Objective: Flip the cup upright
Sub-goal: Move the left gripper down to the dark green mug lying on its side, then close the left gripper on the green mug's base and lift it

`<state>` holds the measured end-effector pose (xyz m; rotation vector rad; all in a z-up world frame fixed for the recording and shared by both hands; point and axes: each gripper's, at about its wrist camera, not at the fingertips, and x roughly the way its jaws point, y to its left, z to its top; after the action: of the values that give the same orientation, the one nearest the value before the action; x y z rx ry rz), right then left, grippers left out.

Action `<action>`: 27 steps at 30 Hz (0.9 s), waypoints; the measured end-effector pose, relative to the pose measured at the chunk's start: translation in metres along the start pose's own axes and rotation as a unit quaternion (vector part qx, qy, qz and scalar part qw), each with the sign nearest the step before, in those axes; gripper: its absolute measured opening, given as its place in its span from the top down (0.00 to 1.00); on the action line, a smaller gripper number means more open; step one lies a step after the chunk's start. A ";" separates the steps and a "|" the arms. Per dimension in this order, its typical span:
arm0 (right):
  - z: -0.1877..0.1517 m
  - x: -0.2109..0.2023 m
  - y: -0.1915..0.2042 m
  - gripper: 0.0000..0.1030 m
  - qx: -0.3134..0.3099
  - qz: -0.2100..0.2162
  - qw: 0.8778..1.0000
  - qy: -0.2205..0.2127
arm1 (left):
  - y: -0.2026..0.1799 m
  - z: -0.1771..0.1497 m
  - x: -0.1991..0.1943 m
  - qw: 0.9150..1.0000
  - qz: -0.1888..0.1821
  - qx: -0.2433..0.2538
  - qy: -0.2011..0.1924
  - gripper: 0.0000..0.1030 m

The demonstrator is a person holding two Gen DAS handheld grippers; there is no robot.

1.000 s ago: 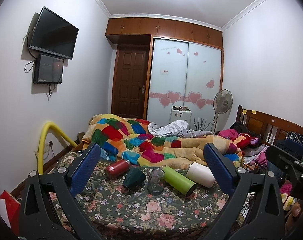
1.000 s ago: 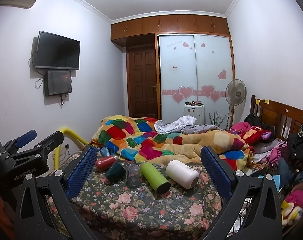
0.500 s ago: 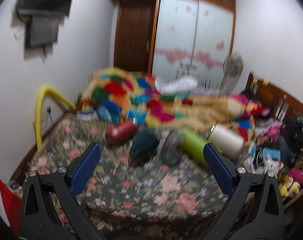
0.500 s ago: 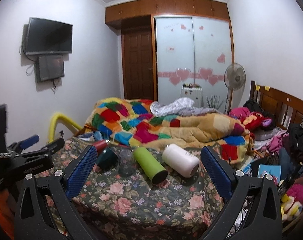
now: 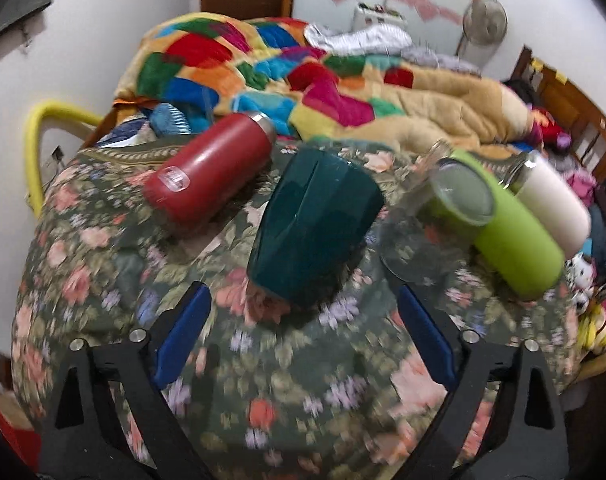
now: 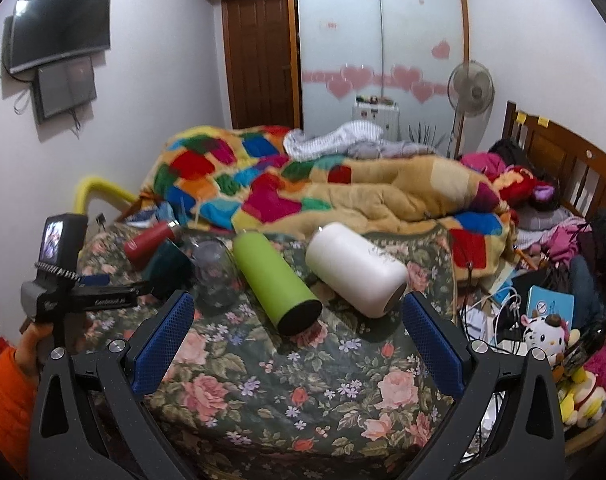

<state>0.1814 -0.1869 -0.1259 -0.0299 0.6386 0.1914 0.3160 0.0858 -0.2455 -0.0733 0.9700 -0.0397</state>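
Observation:
Several cups lie on the floral bedspread (image 5: pixel 287 392). A dark teal cup (image 5: pixel 315 224) lies on its side right in front of my open left gripper (image 5: pixel 303 336), base towards me. Left of it lies a red flask (image 5: pixel 215 168). Right of it stands a clear glass (image 5: pixel 427 220) upside down, then a lime green cup (image 5: pixel 507 236) and a white cup (image 5: pixel 551 204) on their sides. In the right wrist view my open right gripper (image 6: pixel 295 340) hovers before the green cup (image 6: pixel 275 276) and white cup (image 6: pixel 355 268). The left gripper (image 6: pixel 115 290) shows at the left there.
A patchwork quilt (image 6: pixel 303 188) is heaped behind the cups. A wooden headboard (image 6: pixel 563 156), clothes and soft toys (image 6: pixel 547 328) crowd the right side. A yellow tube (image 6: pixel 99 188) arches at the left wall. The bed's front edge (image 6: pixel 303 452) is near me.
My left gripper has moved forward and tilted down, closing in on the dark teal cup. My right gripper has also moved nearer and tilted down towards the green and white cups.

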 end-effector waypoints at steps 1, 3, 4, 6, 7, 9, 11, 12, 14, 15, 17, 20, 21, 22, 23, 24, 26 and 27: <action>0.000 0.006 -0.001 0.00 -0.001 -0.001 1.000 0.008 | 0.001 0.003 0.005 1.000 0.001 0.006 0.004 0.09; 0.003 0.018 -0.001 0.00 -0.003 -0.002 1.000 0.019 | 0.002 0.009 0.018 1.000 -0.001 0.014 0.009 0.11; 0.003 0.025 -0.001 0.00 -0.006 -0.002 1.000 0.026 | 0.003 0.012 0.022 1.000 -0.006 0.018 0.010 0.11; 0.003 0.035 0.002 0.00 -0.010 -0.005 0.999 0.034 | 0.003 0.017 0.034 0.999 -0.013 0.027 0.014 0.11; 0.002 0.040 0.002 0.00 -0.013 -0.007 0.999 0.041 | 0.003 0.020 0.039 0.999 -0.013 0.031 0.015 0.11; 0.002 0.048 0.005 0.00 -0.014 -0.005 0.999 0.049 | 0.002 0.023 0.050 0.999 -0.013 0.039 0.021 0.15; 0.003 0.054 0.004 0.00 -0.013 -0.002 0.998 0.055 | 0.001 0.025 0.058 0.998 -0.019 0.045 0.027 0.18; 0.002 0.056 0.004 0.00 -0.013 -0.001 0.998 0.060 | 0.000 0.025 0.061 0.998 -0.020 0.046 0.029 0.20; 0.002 0.061 0.004 0.00 -0.014 -0.001 0.998 0.065 | 0.000 0.025 0.068 0.998 -0.019 0.047 0.030 0.22; 0.001 0.063 0.004 0.00 -0.015 -0.001 0.998 0.068 | 0.000 0.026 0.068 0.998 -0.021 0.045 0.026 0.23; 0.001 0.067 0.005 0.00 -0.017 -0.001 0.997 0.072 | 0.000 0.027 0.069 0.999 -0.022 0.044 0.018 0.25; 0.001 0.068 0.006 0.00 -0.021 -0.003 0.997 0.076 | -0.001 0.026 0.068 0.999 -0.013 0.047 0.004 0.28; 0.001 0.068 0.007 0.00 -0.022 -0.004 0.997 0.076 | -0.002 0.024 0.067 0.999 -0.009 0.048 0.001 0.30; 0.002 0.068 0.007 0.00 -0.023 -0.004 0.997 0.076 | -0.003 0.023 0.065 0.999 -0.004 0.049 -0.003 0.31; 0.002 0.067 0.007 0.00 -0.022 -0.004 0.997 0.076 | -0.004 0.021 0.063 0.999 0.000 0.050 -0.005 0.34; 0.002 0.068 0.007 0.00 -0.021 -0.003 0.997 0.075 | -0.004 0.019 0.060 0.999 0.004 0.050 -0.007 0.35; 0.002 0.065 0.008 0.00 -0.020 -0.002 0.997 0.073 | -0.005 0.014 0.054 0.999 0.013 0.048 -0.006 0.35; 0.001 0.064 0.008 0.00 -0.019 -0.002 0.997 0.073 | -0.005 0.012 0.052 0.999 0.013 0.046 -0.006 0.35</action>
<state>0.2310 -0.1681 -0.1628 -0.0832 0.7802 0.1989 0.3556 0.0782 -0.2809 0.0250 0.9558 -0.0595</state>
